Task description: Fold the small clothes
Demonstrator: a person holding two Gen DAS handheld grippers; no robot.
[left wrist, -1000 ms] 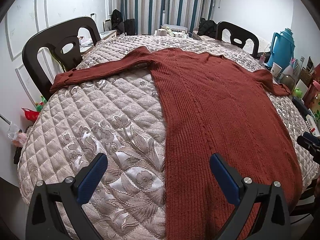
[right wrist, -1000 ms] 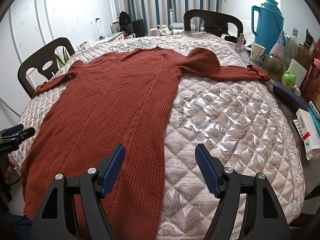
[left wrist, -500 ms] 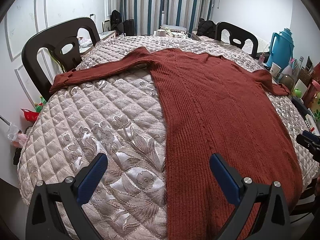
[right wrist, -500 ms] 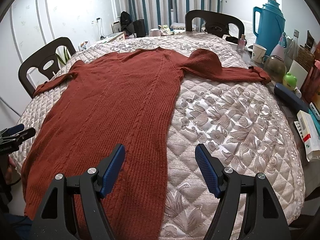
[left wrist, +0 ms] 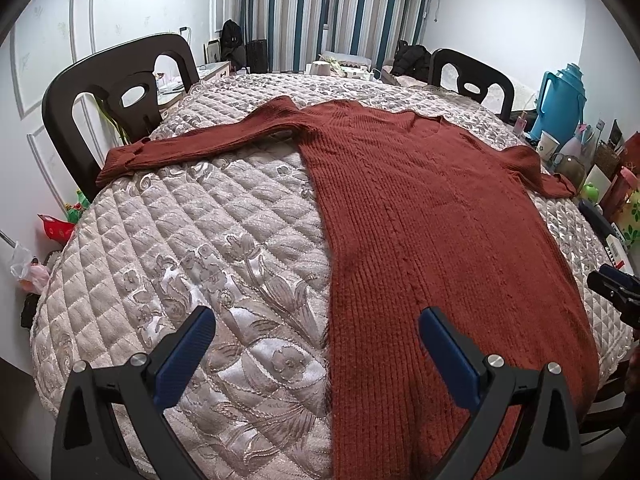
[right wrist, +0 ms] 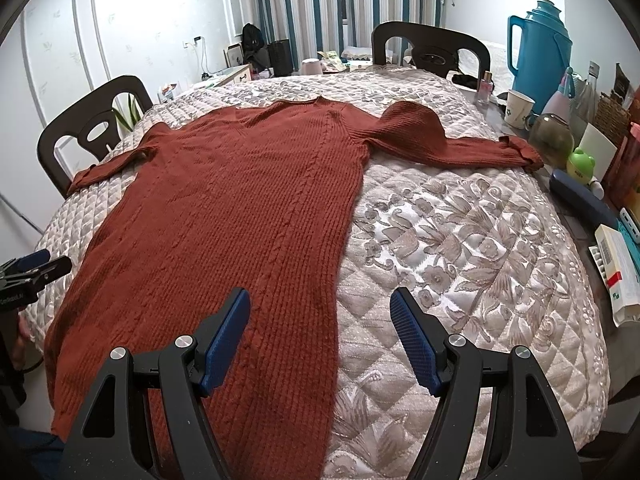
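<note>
A rust-red knitted sweater (left wrist: 420, 216) lies flat and face up on the bench (left wrist: 192, 240), which is covered by a quilted, flower-patterned cloth. Its hem hangs over the near edge, its neckline points toward the far edge, and each sleeve is stretched out sideways toward a side edge of the bench. The left claw (left wrist: 316, 326) hovers above the near edge with its blue-padded fingers spread wide and nothing between them, straddling the sweater's left side seam. The right claw (right wrist: 320, 302) is likewise wide open and empty, above the sweater's right side seam near the hem. Dark chairs (left wrist: 108, 92) stand at the left and far edges. A blue thermos jug (right wrist: 538, 52), a paper cup (right wrist: 518, 108) and other small things crowd the right edge.
</note>
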